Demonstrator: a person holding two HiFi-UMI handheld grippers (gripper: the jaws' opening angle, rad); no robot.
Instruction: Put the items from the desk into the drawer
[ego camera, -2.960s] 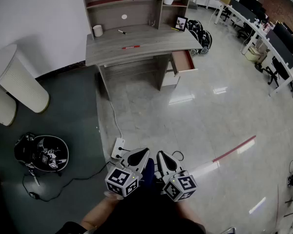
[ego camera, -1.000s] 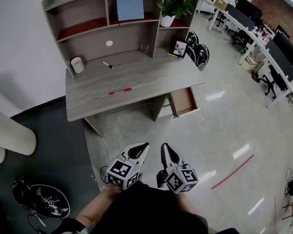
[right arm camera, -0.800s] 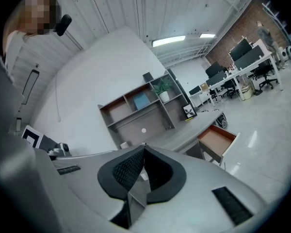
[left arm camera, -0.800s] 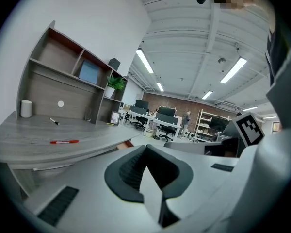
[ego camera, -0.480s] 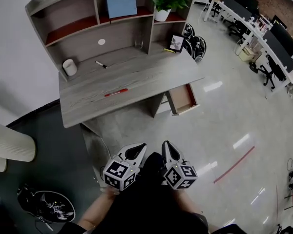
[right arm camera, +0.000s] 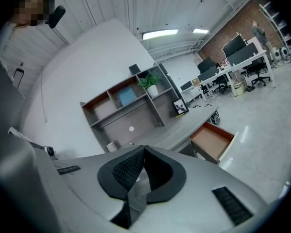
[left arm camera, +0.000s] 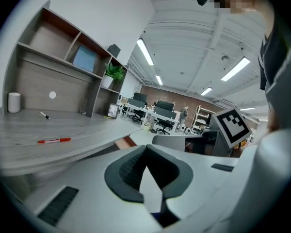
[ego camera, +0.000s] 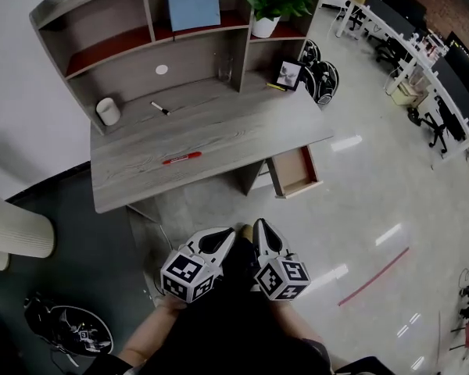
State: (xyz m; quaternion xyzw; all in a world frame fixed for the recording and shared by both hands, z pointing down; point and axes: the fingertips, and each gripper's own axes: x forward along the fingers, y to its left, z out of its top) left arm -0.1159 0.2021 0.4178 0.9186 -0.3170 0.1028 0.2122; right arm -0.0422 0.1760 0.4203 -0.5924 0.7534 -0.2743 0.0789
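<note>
The grey desk [ego camera: 219, 135] carries a red pen [ego camera: 181, 158], a black marker [ego camera: 159, 108], a white cup [ego camera: 107, 111], a small yellow item [ego camera: 275, 87] and a photo frame [ego camera: 288, 75]. Its drawer [ego camera: 295, 172] stands pulled out at the right and looks empty. My left gripper [ego camera: 228, 234] and right gripper [ego camera: 259, 226] are side by side over the floor, well short of the desk, both shut with nothing held. The left gripper view has the red pen [left arm camera: 54, 141] and the shut left gripper [left arm camera: 145, 152]. The right gripper view has the drawer [right arm camera: 212, 141] beyond the shut right gripper [right arm camera: 143, 152].
A hutch on the desk holds a potted plant [ego camera: 277, 2] and a blue folder [ego camera: 193, 2]. A white bin [ego camera: 12, 229] and a black device with cables [ego camera: 66, 326] are at the left. Office desks and chairs [ego camera: 422, 61] stand at the far right.
The view has drawn nearer to the desk, which now sits larger and closer. Both grippers have moved toward it together and stayed shut.
</note>
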